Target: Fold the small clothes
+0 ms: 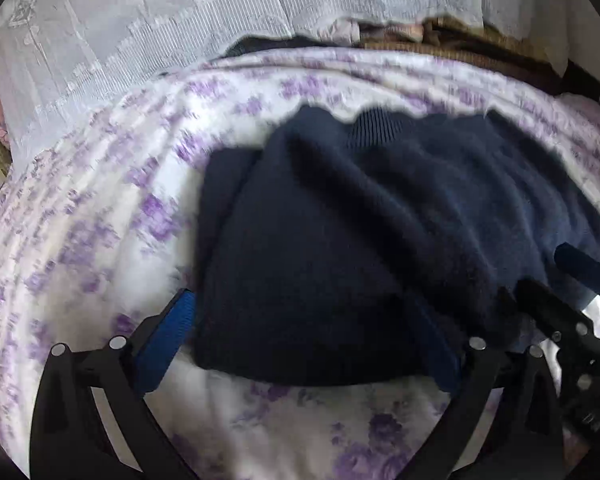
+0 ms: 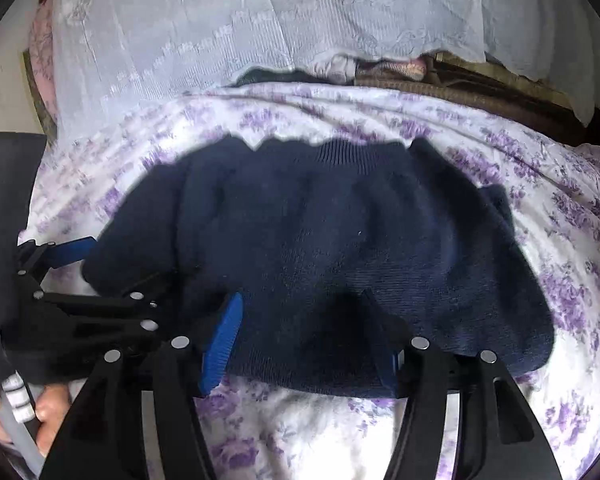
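A navy knitted sweater [image 1: 380, 220] lies folded on the purple-flowered bedsheet [image 1: 100, 220], ribbed collar towards the far side. My left gripper [image 1: 304, 348] stands open at the sweater's near left edge. Its blue pads [image 1: 168, 340] are wide apart, and the fabric lies loosely between them. In the right wrist view the same sweater [image 2: 320, 240] fills the middle. My right gripper [image 2: 306, 354] is open too, its pads [image 2: 222, 344] straddling the near hem without pinching it. Each gripper shows in the other's view: the right gripper [image 1: 556, 280] and the left gripper [image 2: 116, 268].
A white lace cloth [image 2: 220, 20] hangs across the back. Under its hem is a pile of brown and pale textiles [image 2: 440, 76]. A pink pillow [image 2: 40, 48] sits far left. A hand [image 2: 48, 408] holds the left gripper's handle. The flowered bedsheet [image 2: 560, 240] surrounds the sweater.
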{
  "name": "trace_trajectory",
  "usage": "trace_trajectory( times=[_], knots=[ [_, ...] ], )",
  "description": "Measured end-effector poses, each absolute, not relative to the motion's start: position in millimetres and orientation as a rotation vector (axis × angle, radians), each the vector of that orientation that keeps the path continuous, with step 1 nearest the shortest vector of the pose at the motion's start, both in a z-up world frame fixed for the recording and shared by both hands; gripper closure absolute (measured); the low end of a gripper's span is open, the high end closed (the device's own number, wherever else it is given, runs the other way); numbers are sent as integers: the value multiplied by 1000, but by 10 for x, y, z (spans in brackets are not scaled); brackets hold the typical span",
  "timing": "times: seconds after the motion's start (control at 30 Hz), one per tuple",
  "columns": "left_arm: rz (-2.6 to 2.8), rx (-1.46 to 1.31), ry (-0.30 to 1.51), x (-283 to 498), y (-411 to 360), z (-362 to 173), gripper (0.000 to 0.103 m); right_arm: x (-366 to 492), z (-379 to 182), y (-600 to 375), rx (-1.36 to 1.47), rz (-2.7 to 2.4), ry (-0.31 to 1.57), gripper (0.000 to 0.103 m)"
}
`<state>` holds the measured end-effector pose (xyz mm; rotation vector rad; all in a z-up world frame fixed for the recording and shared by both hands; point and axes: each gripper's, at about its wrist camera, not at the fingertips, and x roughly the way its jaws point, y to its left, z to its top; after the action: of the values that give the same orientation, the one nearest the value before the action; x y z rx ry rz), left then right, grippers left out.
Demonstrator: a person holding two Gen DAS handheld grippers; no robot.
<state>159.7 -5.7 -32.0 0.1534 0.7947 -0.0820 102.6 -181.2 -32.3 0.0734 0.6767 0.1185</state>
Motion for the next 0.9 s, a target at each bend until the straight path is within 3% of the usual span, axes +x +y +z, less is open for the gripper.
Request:
trace_trajectory(
  times=[0.17,0.33,0.37,0.5,0.67,0.77,0.83,0.9],
  knots=[
    [-57,130,747,1819,-37,-121,4,1293,-76,-2138,164,43,633,42],
    [-41,69,903,2361,-3,-511,4,1799,-567,-2498,302,18,774,39],
    [-70,12,898,2387,67,-575,4,1762,-582,-2513,300,33,733,40],
    [-99,-67,907,2367,208,-556,4,1644,-485,-2507,295,15,708,40],
    [-132,-49,778,2039,137,-319,5,1307,-287,-2605,372,38,622,40],
    [-165,0,763,1961,22,-308,5,1372,-502,-2511,330,56,742,36],
    [-137,100,833,2015,-133,-527,4,1383,-560,-2434,270,51,727,33],
    [-116,135,794,1971,-189,-524,4,1345,-496,-2419,270,37,718,33]
  ],
)
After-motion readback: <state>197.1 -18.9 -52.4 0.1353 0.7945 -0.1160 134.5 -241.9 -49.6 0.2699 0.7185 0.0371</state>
